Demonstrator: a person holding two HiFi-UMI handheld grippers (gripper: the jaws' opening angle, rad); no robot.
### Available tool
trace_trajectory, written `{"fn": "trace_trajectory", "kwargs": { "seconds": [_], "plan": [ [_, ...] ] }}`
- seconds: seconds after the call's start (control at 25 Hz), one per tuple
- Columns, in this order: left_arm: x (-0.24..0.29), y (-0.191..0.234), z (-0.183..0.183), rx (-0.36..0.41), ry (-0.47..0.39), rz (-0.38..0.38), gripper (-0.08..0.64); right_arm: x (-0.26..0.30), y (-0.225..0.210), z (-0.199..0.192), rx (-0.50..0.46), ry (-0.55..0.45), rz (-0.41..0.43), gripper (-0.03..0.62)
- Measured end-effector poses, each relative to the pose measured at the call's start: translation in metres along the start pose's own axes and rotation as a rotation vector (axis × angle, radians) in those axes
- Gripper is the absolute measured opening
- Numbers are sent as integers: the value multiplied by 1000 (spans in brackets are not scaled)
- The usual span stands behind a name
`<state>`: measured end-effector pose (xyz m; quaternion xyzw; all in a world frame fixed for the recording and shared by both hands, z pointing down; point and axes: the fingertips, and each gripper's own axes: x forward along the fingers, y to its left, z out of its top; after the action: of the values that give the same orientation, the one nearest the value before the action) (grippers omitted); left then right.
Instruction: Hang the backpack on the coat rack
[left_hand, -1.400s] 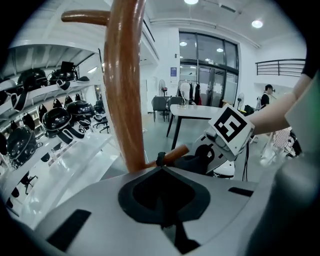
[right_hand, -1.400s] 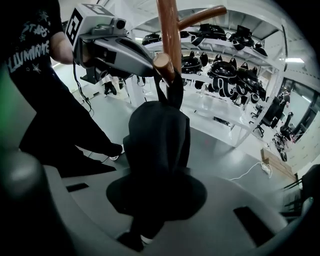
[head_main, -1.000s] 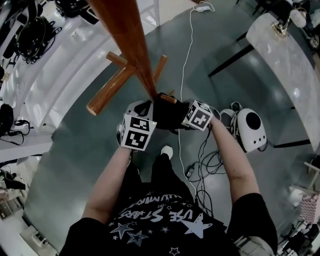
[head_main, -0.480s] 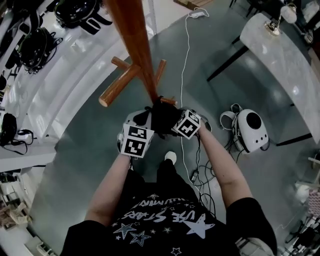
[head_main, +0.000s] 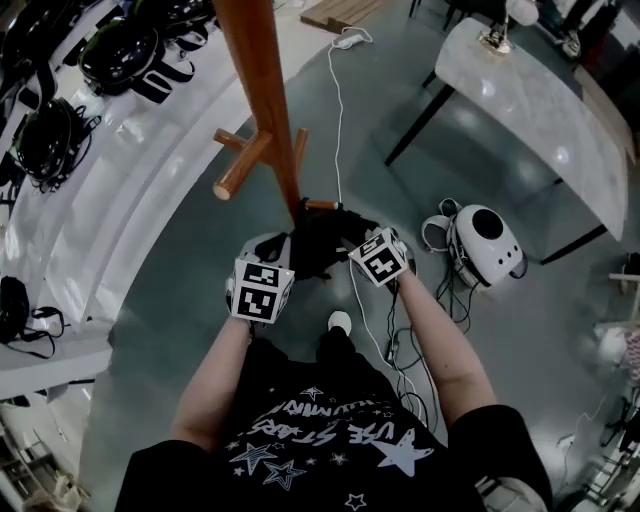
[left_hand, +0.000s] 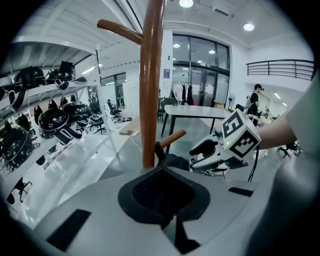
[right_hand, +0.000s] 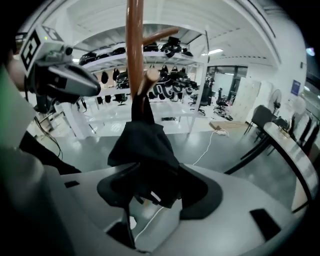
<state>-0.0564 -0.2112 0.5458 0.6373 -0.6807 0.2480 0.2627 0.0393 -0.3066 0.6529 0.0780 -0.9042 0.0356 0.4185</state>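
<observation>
The wooden coat rack pole rises in front of me, with short pegs low on it. A black backpack hangs by its strap from one peg. My right gripper is at the backpack's right side. In the right gripper view its jaws are opening, the hanging backpack loose between them, not pressed. My left gripper sits just left of the backpack. Seen from the right gripper view, the left gripper tapers to a closed tip with nothing in it.
A white domed carrier stands on the grey floor at the right, with cables running past my shoe. A marble-topped table is behind it. White shelves with black headsets line the left side.
The right gripper has rolled and risen slightly, and its jaws have spread off the backpack. The left gripper has drawn back a little to the left. The backpack stays on the peg.
</observation>
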Motion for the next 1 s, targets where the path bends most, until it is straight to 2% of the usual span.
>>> {"fn": "trace_trajectory", "kwargs": {
  "seconds": [0.28, 0.44, 0.56, 0.84, 1.0],
  "plan": [
    [-28, 4, -16, 76, -24, -145, 15, -63, 1, 20, 289, -174, -206, 230],
    [-56, 16, -34, 114, -50, -218, 15, -89, 27, 21, 459, -256, -323, 164],
    [-77, 34, -52, 128, -73, -270, 15, -92, 61, 27, 594, -314, -355, 147],
    [-133, 93, -97, 182, -113, -382, 15, -97, 155, 54, 726, -399, -476, 21],
    [-159, 113, -117, 198, -134, -445, 15, -110, 214, 54, 768, -441, -526, 12]
  ]
}}
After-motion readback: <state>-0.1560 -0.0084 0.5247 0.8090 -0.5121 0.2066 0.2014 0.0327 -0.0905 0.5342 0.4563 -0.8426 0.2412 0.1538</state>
